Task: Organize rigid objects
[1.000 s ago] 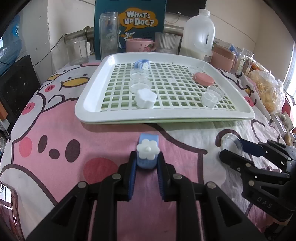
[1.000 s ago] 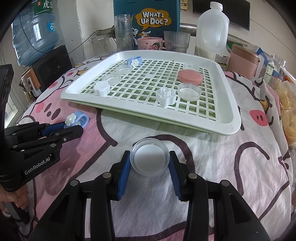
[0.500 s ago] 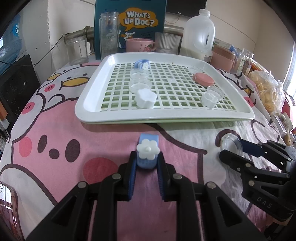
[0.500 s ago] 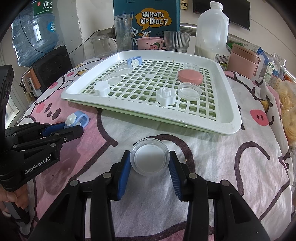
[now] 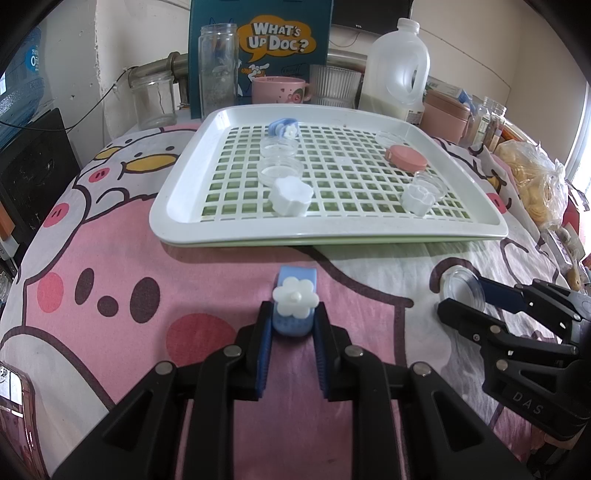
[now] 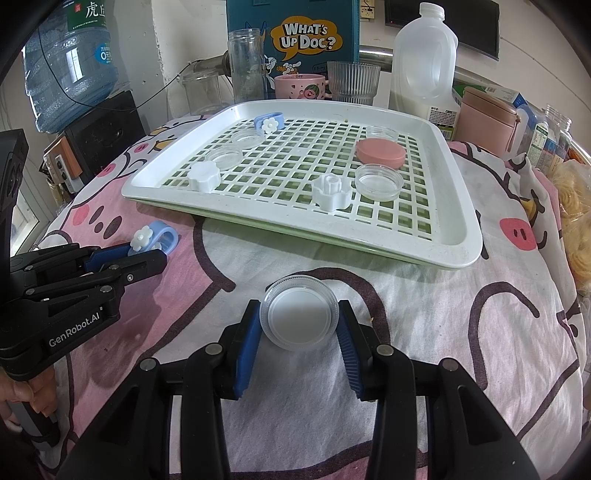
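My left gripper [image 5: 291, 321] is shut on a blue clip with a white flower [image 5: 294, 298], low over the pink cartoon cloth. The same clip [image 6: 153, 238] shows at the left of the right wrist view. My right gripper [image 6: 299, 319] is shut on a clear round lid [image 6: 298, 317], also just above the cloth; that lid [image 5: 461, 288] appears at the right of the left wrist view. Beyond both stands a white grid tray [image 5: 177, 206] holding a second blue flower clip [image 5: 282, 127], clear lids, a pink lid [image 5: 406, 157] and two white flower-shaped caps [image 5: 290, 197].
Behind the tray [image 6: 461, 236] stand glass jars, a blue "What's Up Doc?" box [image 6: 295, 33], a pink mug, a ribbed glass, a milk jug [image 6: 423, 62] and a pink container. A water bottle is at far left, bagged snacks at far right. A hand [image 6: 26, 398] holds the left gripper's handle.
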Available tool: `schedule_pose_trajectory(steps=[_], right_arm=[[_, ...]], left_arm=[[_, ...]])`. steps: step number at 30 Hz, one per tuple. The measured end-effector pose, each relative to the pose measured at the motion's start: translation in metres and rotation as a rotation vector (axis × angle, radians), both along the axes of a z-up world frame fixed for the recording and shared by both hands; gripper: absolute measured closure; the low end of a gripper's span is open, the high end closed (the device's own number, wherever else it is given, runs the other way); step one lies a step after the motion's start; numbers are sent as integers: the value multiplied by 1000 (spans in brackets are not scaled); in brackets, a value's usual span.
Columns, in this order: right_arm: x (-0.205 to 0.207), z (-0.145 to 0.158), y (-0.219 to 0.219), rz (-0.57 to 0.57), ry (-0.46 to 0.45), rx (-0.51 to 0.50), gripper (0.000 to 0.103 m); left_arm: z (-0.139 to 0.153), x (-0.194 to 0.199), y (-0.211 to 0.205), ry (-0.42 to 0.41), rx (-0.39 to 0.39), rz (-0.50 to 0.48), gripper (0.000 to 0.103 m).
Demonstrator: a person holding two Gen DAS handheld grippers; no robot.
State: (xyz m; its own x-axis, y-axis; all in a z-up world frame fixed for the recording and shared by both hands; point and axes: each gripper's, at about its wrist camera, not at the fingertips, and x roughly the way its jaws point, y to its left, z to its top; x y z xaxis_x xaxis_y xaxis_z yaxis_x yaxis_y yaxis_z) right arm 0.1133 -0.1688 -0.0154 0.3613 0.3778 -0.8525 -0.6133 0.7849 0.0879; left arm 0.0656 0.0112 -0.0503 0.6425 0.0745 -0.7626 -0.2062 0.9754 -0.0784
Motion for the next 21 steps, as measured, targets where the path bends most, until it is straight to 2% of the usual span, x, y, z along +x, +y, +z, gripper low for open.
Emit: schedule_pose_trajectory(steps=[21], right_arm=[[1,0,-1,-4,9,16,63]], left_arm=[[1,-1,1,-7,-23,-11,83]])
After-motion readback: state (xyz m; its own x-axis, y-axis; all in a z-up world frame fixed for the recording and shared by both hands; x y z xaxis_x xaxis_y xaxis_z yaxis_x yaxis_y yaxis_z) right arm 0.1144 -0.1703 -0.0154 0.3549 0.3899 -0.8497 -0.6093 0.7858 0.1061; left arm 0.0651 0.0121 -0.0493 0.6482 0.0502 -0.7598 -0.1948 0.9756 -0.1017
